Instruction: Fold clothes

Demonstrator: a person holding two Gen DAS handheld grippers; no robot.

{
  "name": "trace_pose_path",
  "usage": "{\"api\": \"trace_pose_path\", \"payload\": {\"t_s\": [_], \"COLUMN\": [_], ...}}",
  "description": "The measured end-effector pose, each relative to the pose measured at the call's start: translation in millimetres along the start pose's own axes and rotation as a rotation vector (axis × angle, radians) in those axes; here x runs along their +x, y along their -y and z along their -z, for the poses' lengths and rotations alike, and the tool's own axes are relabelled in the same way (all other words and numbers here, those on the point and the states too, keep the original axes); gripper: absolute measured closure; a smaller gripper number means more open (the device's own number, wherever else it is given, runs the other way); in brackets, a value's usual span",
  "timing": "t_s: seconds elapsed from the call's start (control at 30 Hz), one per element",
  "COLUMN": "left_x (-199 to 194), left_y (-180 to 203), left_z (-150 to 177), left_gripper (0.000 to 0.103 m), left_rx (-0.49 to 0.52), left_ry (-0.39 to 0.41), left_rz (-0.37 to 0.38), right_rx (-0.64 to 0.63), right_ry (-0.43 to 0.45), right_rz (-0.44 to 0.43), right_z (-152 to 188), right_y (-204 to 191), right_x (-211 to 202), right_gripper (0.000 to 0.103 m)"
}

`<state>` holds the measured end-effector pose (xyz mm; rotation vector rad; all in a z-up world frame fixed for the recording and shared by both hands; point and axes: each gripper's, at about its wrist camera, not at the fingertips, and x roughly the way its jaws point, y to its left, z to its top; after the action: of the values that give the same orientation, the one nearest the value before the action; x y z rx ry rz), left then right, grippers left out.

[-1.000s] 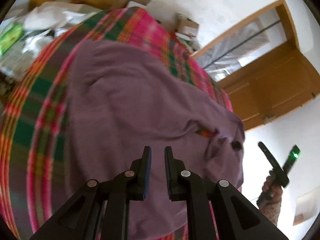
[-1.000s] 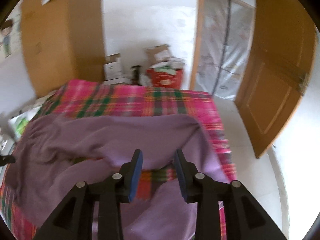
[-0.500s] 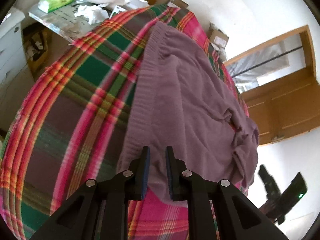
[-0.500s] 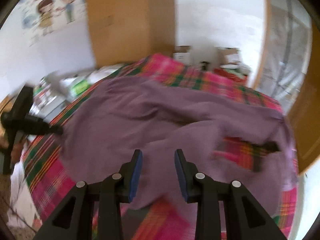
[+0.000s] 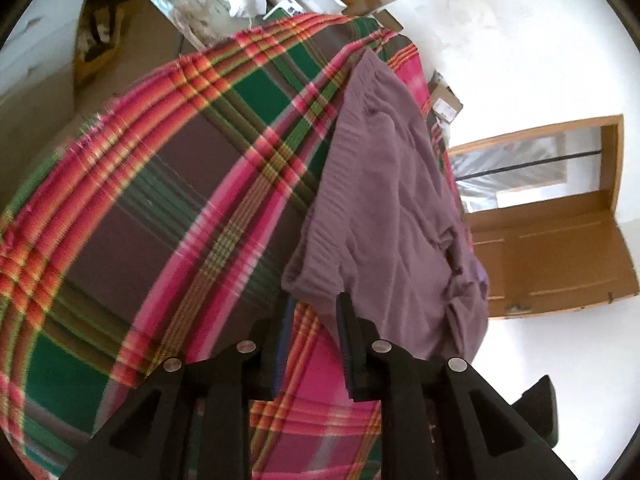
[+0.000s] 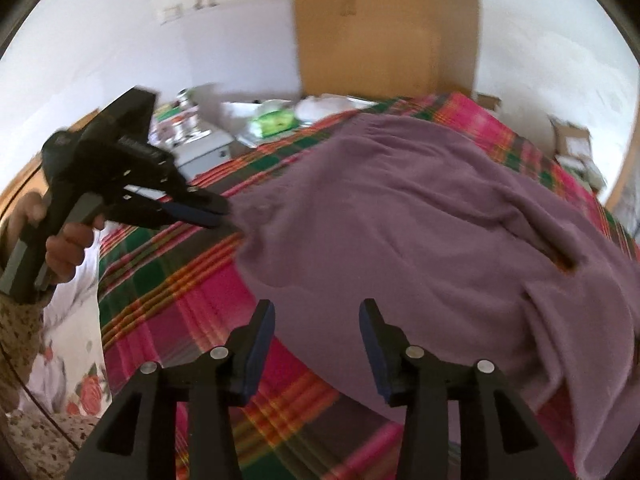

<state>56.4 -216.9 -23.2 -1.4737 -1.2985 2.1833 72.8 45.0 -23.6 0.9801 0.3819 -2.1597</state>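
I see the purple sweater spread on the plaid bedspread, long axis running away from my left tongs. They gape just short of its ribbed corner; my right tongs, also parted, hover over its near edge.

Bare plaid blanket wide and flat left of purple garment; free passage there. Garment rumpled, ridges near door-side edge. Cluttered bedside table close along blanket's far side. Cardboard boxes beyond far corner. Left gripper at garment's corner; right gripper over near edge, blanket strip open beneath.
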Motion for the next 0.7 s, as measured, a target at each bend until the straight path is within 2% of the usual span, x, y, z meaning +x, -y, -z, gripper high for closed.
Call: {"api": "trace_pose_path", "payload": {"t_s": [0.23,0.33,0.43,0.53,0.6,0.63,0.67,0.7], "left_x": [9,13,19,21,22,23,23,23], "left_y": [-6,-7,-7,-9,-12,-14,-16,-17], "left_z": [-7,-9,-9,-10,-10,-10,-10,-9], "left_gripper": [0.082,0.081,0.069,0.068,0.068,0.068,0.068,0.068], "left_rx": [-0.081,-0.116,-0.136,-0.162,-0.187,-0.202,-0.215,-0.225], "left_ry": [-0.023,-0.028,-0.044,-0.045,-0.038,-0.034,-0.029,-0.022], "left_rz": [0.055,0.071,0.079,0.093,0.112,0.125,0.137,0.146], "right_rx": [-0.173,-0.195,-0.187,-0.179,-0.173,-0.171,-0.168,-0.165], "right_ry": [-0.053,-0.074,-0.076,-0.074,-0.073,-0.073,-0.072,-0.071], "right_rz": [-0.013,0.008,0.030,0.052,0.066,0.074,0.081,0.088], "right_z": [-3,-2,-3,-3,-4,-4,-4,-5], "right_y": [-44,-50,-47,-46,-46,-45,-45,-45], "right_x": [31,42,49,51,53,54,55,56], "right_gripper": [0.058,0.058,0.058,0.058,0.062,0.070,0.083,0.086]}}
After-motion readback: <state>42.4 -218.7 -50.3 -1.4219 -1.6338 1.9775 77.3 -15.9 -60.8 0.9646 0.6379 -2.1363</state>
